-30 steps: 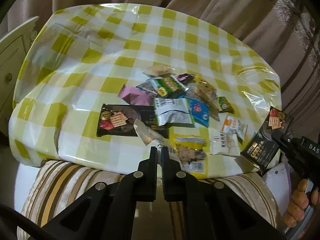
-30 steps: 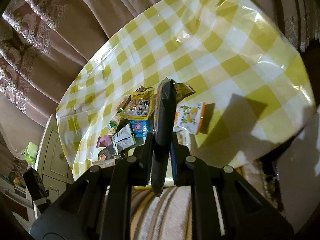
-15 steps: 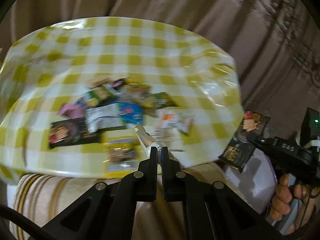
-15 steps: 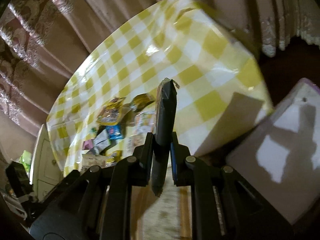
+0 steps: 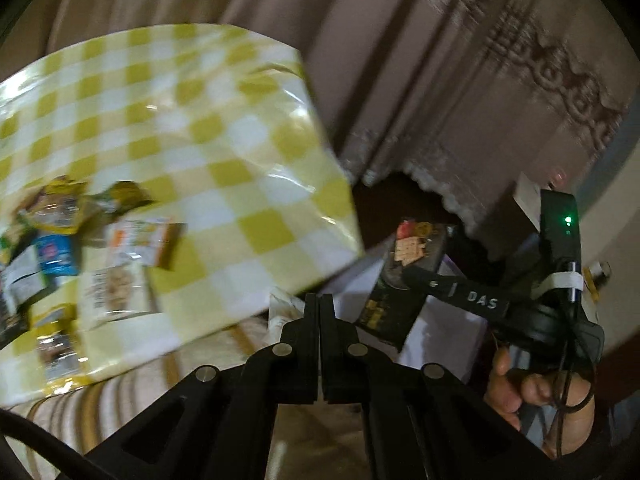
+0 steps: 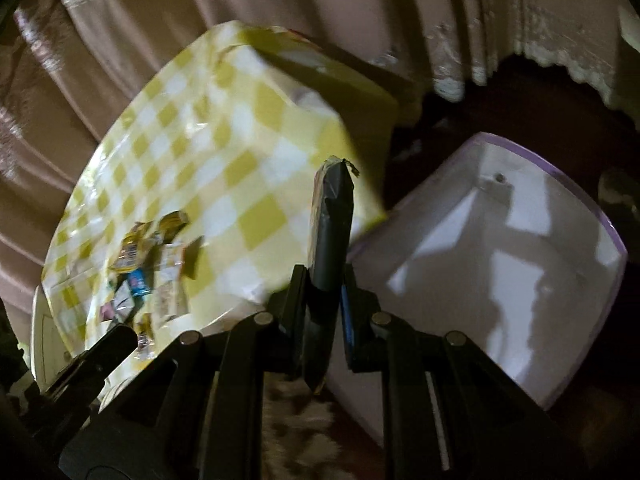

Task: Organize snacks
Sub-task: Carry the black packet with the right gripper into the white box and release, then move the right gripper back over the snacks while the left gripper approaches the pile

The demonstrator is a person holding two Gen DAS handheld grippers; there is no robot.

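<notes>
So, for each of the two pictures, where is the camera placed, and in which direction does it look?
Left wrist: sits behind the left tool, aimed down past the checkered table corner; the shut tool pinches a pale packet; the other hand with the right tool shows.
Right wrist: sits behind the right tool, aimed down at the white bin beside the table; the dark packet stands edge-on between its fingers.
Both share: the table, the snack pile and the dark packet.
</notes>
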